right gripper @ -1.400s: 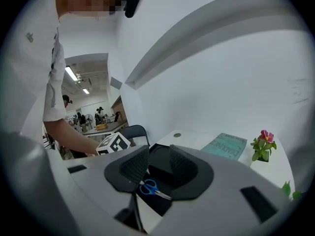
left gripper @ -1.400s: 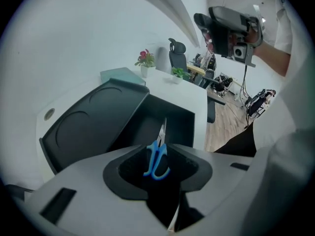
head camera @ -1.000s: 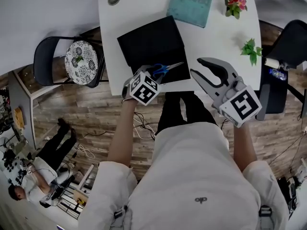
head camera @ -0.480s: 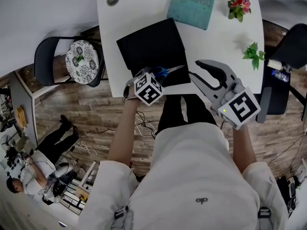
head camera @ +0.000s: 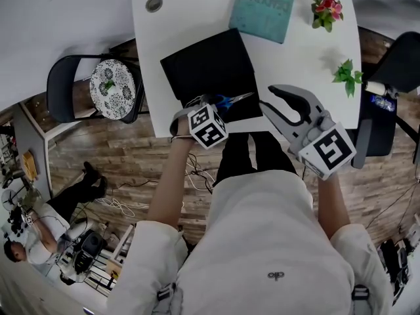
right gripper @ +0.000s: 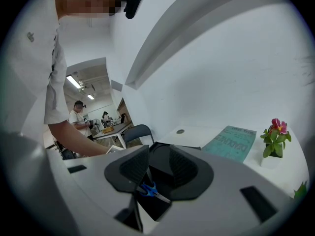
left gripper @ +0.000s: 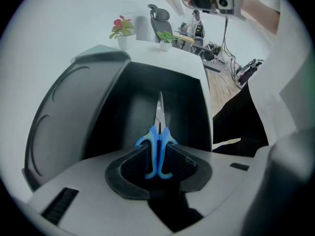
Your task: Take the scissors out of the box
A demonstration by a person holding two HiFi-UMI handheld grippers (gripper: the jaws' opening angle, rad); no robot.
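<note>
Box [head camera: 209, 67], scissors [head camera: 231, 99] seemingly just above

The left gripper [left gripper: 158, 167] clamps the blue-handled scissors [left gripper: 158, 144], blades pointing out over the black box [left gripper: 184, 102]

Workroom with a white table [head camera: 190, 18] and wood-plank floor [head camera: 98, 156], seen from above.
The table stands against a pale wall [head camera: 59, 12]; loose cables [head camera: 117, 207] lie across the brown floor. In the head view, a dark chair [head camera: 62, 84] bearing a round patterned cushion [head camera: 111, 87] sits just beside the table's left edge, and a second dark chair [head camera: 400, 58] sits at its right. Strip lights [right gripper: 75, 80] glow on the ceiling of the adjoining area.
</note>
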